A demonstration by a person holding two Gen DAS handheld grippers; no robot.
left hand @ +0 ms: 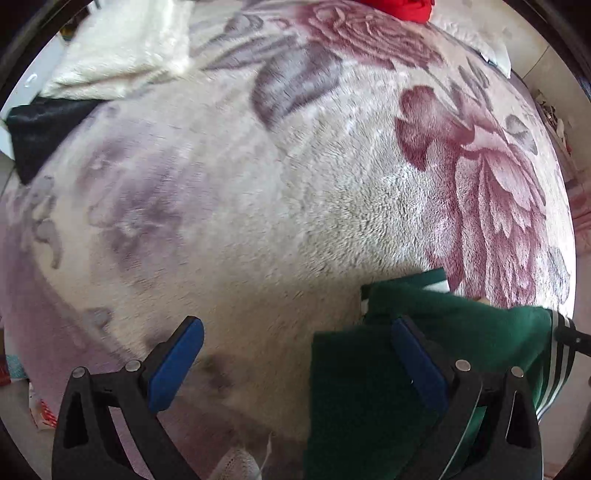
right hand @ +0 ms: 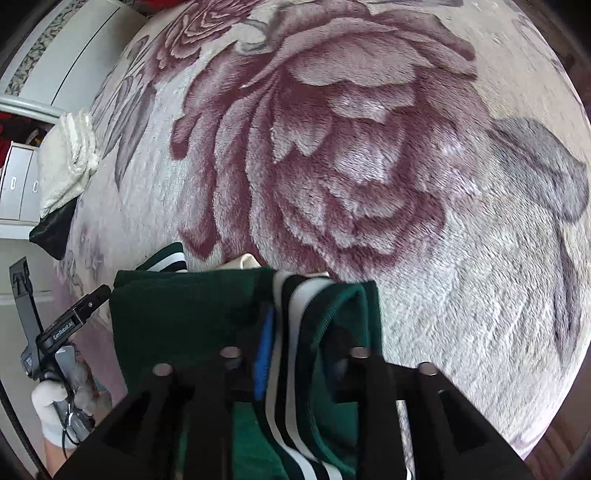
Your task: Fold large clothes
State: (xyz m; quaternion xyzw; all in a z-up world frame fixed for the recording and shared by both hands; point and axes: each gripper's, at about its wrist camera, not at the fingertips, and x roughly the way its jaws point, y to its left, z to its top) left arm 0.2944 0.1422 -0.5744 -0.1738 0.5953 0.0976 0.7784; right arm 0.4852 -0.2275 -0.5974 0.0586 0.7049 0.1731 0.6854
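Note:
A dark green garment (left hand: 369, 387) with black and white stripes lies folded on a floral fleece blanket (left hand: 258, 184). My left gripper (left hand: 295, 325) is open above the blanket, and its right finger (left hand: 417, 362) hangs over the garment's left edge; nothing is between its blue pads. In the right wrist view the green garment (right hand: 177, 321) fills the lower middle. My right gripper (right hand: 304, 328) stands partly open, with the striped fold loose between its fingers. Its left pad (right hand: 264, 354) shows beside the stripes, and fabric partly hides the right finger. The left gripper (right hand: 74, 317) and a white-gloved hand (right hand: 51, 406) appear at the left.
A white fluffy cloth (left hand: 122, 48) and a black cloth (left hand: 40, 129) lie at the blanket's far left edge. Something red (left hand: 399, 9) sits at the far end. White drawers (right hand: 18, 184) stand beside the bed. The blanket stretches wide beyond the garment.

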